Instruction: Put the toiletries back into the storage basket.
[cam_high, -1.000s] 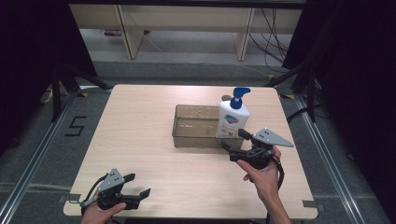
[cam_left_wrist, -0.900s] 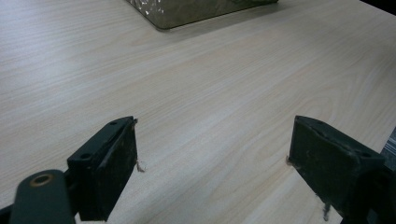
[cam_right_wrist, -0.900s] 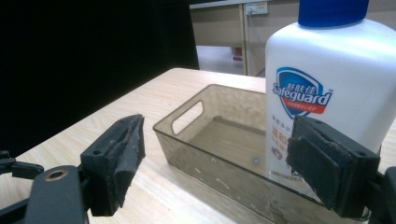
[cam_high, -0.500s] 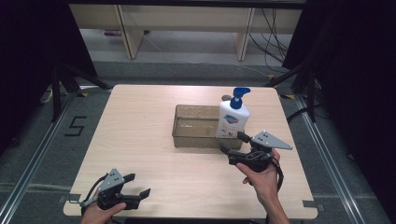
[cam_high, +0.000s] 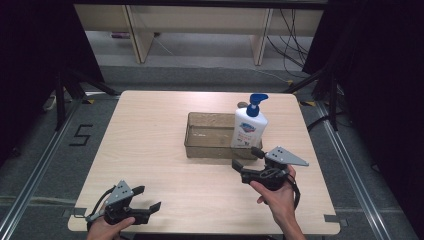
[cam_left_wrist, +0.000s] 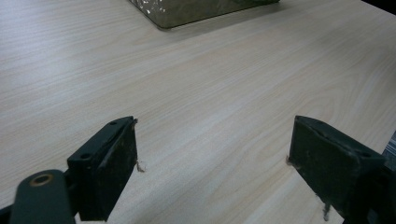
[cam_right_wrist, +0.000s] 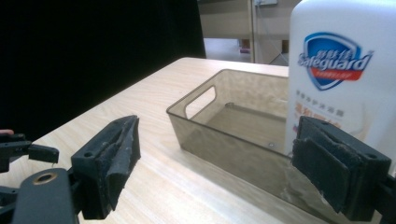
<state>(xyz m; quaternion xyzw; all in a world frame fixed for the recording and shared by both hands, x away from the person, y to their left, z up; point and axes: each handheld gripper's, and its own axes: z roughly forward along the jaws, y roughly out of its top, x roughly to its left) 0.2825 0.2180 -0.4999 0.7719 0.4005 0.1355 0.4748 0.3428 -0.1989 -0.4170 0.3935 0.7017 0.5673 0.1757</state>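
Right gripper view puts the label front and centre: "Saveguard"-style blue shield reading Safeguard, red swoosh beneath, on a white plastic pump bottle with lines of small orange print lower down, too fine to read. It stands upright inside the far right end of a smoky translucent brown plastic bin, rectangular, with a cut-out handle slot in its end wall. The right gripper has just been opening; its black jaws stand wide with worn, frayed pads and nothing between them, just short of the bin's near wall. High view shows the bottle's blue pump head and a pale wood-grain laminate table. A painted "5" marks the grey floor. Near the table's front left corner the left gripper gapes wide, holding nothing.
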